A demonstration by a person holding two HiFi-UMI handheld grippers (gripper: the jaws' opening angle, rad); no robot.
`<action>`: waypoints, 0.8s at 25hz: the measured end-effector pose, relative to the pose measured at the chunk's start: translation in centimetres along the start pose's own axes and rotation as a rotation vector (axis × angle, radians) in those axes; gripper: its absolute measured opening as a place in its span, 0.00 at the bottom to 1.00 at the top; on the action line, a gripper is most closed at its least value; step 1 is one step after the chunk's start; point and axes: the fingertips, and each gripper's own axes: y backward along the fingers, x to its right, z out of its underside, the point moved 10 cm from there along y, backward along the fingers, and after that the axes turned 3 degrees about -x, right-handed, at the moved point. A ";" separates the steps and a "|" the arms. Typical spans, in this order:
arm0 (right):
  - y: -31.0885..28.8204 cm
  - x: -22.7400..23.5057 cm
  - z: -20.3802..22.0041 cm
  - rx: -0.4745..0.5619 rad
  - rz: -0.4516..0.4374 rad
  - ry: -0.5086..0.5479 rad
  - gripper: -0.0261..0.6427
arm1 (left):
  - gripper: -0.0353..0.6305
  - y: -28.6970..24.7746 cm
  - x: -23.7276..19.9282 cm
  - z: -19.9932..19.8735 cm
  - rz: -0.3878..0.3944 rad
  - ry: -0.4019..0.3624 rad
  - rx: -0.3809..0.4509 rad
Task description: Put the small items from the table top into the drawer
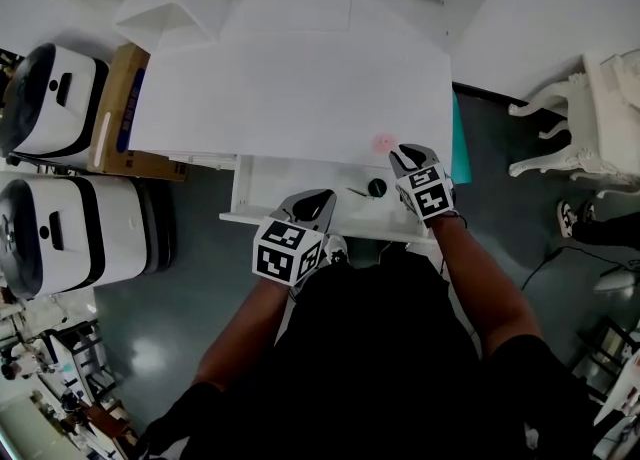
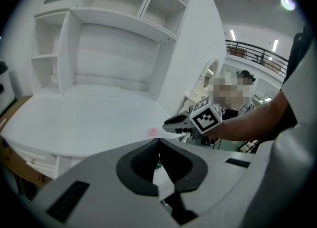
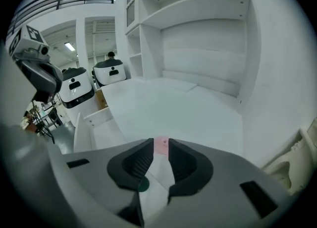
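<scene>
A small pink item (image 1: 384,143) lies on the white table top (image 1: 290,88) near its front right edge. My right gripper (image 1: 408,156) hovers just beside it. In the right gripper view the pink item (image 3: 161,146) shows just past the tips of my right gripper (image 3: 160,142), whose jaws stand a little apart with nothing between them. The drawer (image 1: 290,180) is pulled out below the table's front edge. A dark round item (image 1: 376,188) and a thin dark piece (image 1: 355,192) lie in it. My left gripper (image 1: 312,206) hangs over the drawer's front, tips together and empty.
Two white machines (image 1: 55,98) (image 1: 70,233) and a cardboard box (image 1: 125,108) stand left of the table. A teal edge (image 1: 458,138) shows on the table's right side, with a white ornate chair (image 1: 580,118) beyond. White shelves (image 2: 114,33) rise behind the table top.
</scene>
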 end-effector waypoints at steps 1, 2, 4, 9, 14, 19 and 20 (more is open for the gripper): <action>-0.6 0.1 0.0 -0.015 -0.003 0.005 0.18 | 0.07 0.1 -0.1 0.1 -0.005 0.005 0.000; -1.2 0.2 0.0 -0.029 -0.006 0.009 0.19 | 0.07 0.2 -0.2 0.2 -0.009 0.009 0.001; -2.2 0.3 0.1 -0.053 -0.013 0.015 0.20 | 0.07 0.5 -0.5 0.4 -0.017 0.017 0.001; -4.2 0.4 -0.3 -0.098 -0.018 0.048 0.20 | 0.07 1.0 -0.9 0.9 -0.035 0.039 -0.004; -5.8 0.4 -0.5 -0.129 -0.014 0.069 0.20 | 0.07 1.2 -1.1 1.3 -0.043 0.052 -0.008; -6.6 0.7 -0.8 -0.154 -0.016 0.087 0.20 | 0.07 1.5 -1.4 1.4 -0.049 0.065 -0.007; -6.7 0.7 -0.9 -0.160 -0.014 0.088 0.20 | 0.07 1.5 -1.4 1.4 -0.049 0.067 -0.007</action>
